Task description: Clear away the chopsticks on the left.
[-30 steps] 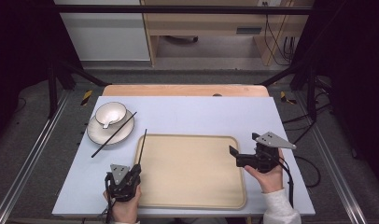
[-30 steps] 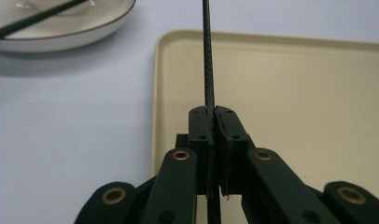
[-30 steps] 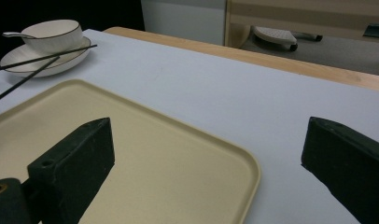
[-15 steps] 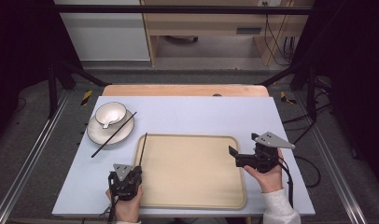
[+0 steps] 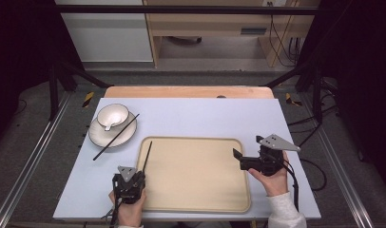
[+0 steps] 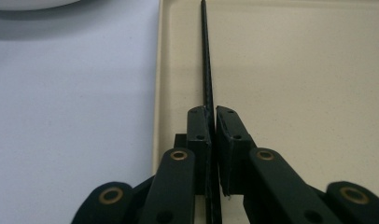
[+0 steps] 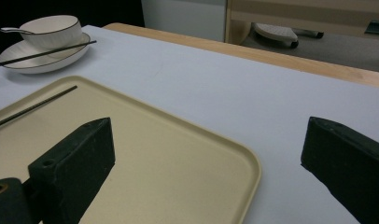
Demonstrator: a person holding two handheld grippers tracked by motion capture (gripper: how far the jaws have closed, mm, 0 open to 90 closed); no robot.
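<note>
One thin black chopstick (image 6: 207, 70) pinched by left hand-held gripper (image 6: 212, 114); right hand-held gripper (image 7: 206, 154) spread.

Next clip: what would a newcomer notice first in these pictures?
Probably the big beige tray in the middle of the table, with the left gripper shut on a black chopstick along the tray's left edge. Next, the white bowl on its plate at the far left, a second chopstick lying across them. The right gripper hangs open at the tray's right edge.
</note>
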